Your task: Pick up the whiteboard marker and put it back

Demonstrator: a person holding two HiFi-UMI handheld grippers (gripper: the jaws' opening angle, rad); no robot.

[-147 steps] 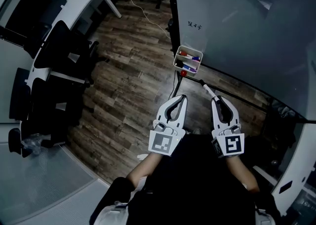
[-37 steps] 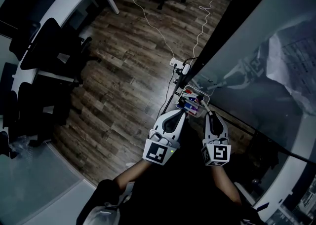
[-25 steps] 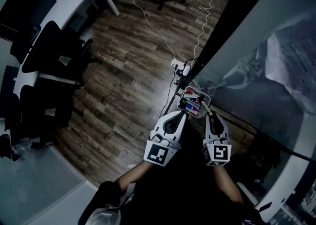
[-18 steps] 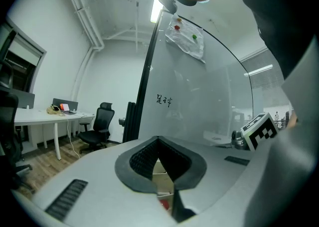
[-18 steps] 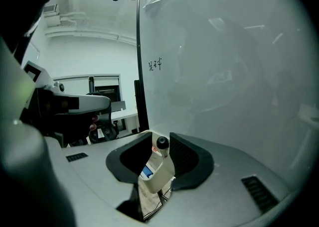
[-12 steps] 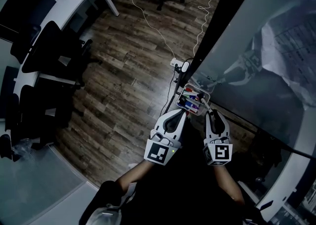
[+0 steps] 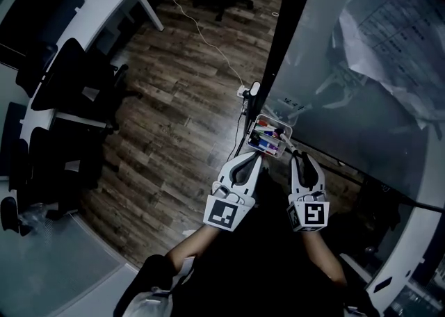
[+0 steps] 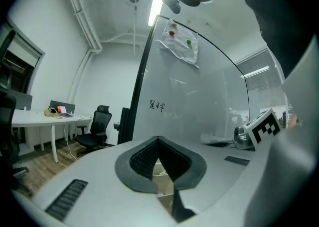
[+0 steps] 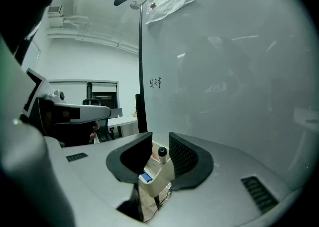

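A white whiteboard marker (image 7: 288,144) with a dark cap (image 9: 162,152) sticks out ahead of my right gripper (image 7: 297,156), which is shut on it. In the right gripper view the marker stands between the two pads of that gripper (image 9: 160,144). Just beyond its tip hangs the small white tray (image 7: 277,150) at the whiteboard's (image 7: 361,79) lower edge, with red, blue and purple markers inside. The tray (image 9: 158,175) shows below the held marker. My left gripper (image 7: 255,156) is beside the tray's near left corner, shut and empty (image 8: 158,140).
The whiteboard's black post (image 7: 279,37) rises left of the tray. A power strip with white cables (image 7: 245,91) lies on the wood floor at its foot. Black office chairs (image 7: 66,79) and a white desk (image 7: 83,10) stand at the left. A paper sheet (image 7: 389,23) hangs on the board.
Both grippers have come up close to the tray, the marker still in the right one. In the last second the view has tilted slightly; the grippers have barely moved.
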